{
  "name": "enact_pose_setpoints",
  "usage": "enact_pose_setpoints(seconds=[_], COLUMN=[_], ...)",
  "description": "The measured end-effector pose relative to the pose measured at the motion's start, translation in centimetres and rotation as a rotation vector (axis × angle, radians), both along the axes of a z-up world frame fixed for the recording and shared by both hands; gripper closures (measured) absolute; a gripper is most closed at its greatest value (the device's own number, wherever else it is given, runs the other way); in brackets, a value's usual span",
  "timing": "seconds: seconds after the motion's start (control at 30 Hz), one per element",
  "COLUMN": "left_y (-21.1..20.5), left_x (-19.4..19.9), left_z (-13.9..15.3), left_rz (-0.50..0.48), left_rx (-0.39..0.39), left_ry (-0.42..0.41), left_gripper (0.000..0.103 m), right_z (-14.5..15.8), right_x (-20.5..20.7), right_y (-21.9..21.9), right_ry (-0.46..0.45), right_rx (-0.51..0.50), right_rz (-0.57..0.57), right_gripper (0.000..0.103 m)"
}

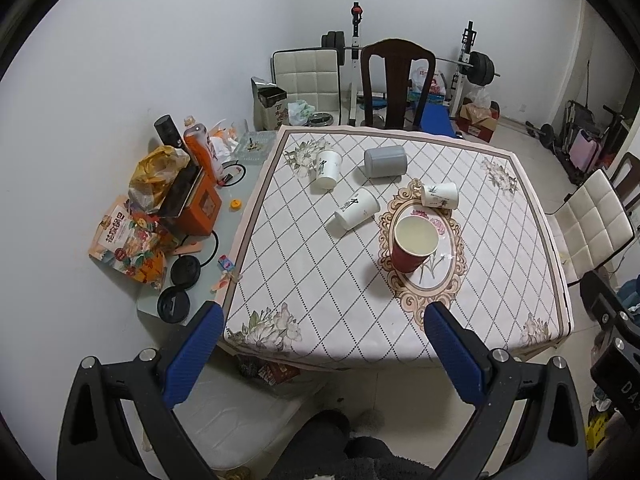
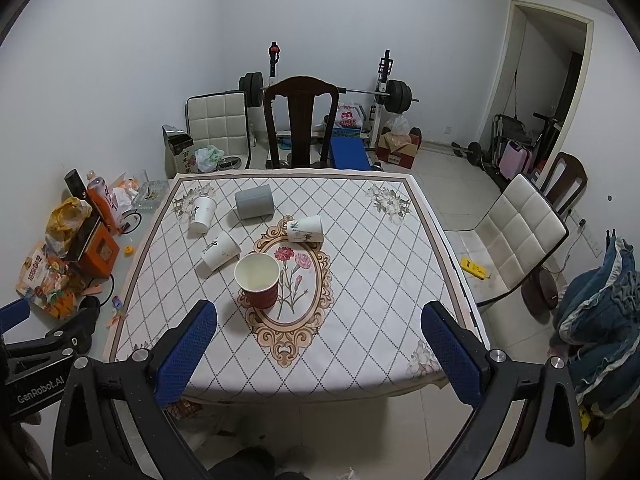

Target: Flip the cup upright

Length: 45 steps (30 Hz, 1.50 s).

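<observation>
A red paper cup (image 1: pixel 414 244) (image 2: pixel 258 280) stands upright on the patterned tablecloth (image 1: pixel 320 280) (image 2: pixel 380 280). Three white paper cups lie on their sides: one far left (image 1: pixel 328 169) (image 2: pixel 202 213), one in the middle (image 1: pixel 356 209) (image 2: pixel 219 255), one at the right (image 1: pixel 439 195) (image 2: pixel 305 229). A grey cup (image 1: pixel 385 162) (image 2: pixel 254 201) lies on its side at the back. My left gripper (image 1: pixel 320 332) and my right gripper (image 2: pixel 320 328) are both open and empty, held above the table's near edge, well short of the cups.
A dark wooden chair (image 1: pixel 396 80) (image 2: pixel 301 120) stands behind the table. A white padded chair (image 1: pixel 592 220) (image 2: pixel 516 236) stands at the right. Snack bags, an orange box (image 1: pixel 198 208) and bottles clutter the side surface at the left. Weights fill the back.
</observation>
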State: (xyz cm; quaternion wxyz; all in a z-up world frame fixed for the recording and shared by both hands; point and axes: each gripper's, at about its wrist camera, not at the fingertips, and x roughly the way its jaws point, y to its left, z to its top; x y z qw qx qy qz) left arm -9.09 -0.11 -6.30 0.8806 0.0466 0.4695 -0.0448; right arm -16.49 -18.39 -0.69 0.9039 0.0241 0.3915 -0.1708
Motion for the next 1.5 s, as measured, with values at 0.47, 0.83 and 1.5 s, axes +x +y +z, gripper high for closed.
enact_pose_setpoints(seconds=[0.47, 0.83, 1.5], left_y=[0.1, 0.5, 0.6], left_x=[-0.1, 0.5, 0.3], left_z=[0.0, 0.6, 0.6], left_rz=[0.0, 0.003, 0.004], left_rx=[0.005, 0.019, 0.014], left_ry=[0.0, -0.008, -0.01], left_gripper=[0.001, 0.001, 0.001], right_z=[-0.8, -1.2, -1.2], right_x=[0.2, 0.6, 0.4], right_y=[0.0, 0.7, 1.2], right_ry=[0.02, 0.035, 0.036], right_rx=[0.015, 0.025, 0.031], right_rz=[0.018, 0.038, 0.045], right_gripper=[0.0, 0.0, 0.0])
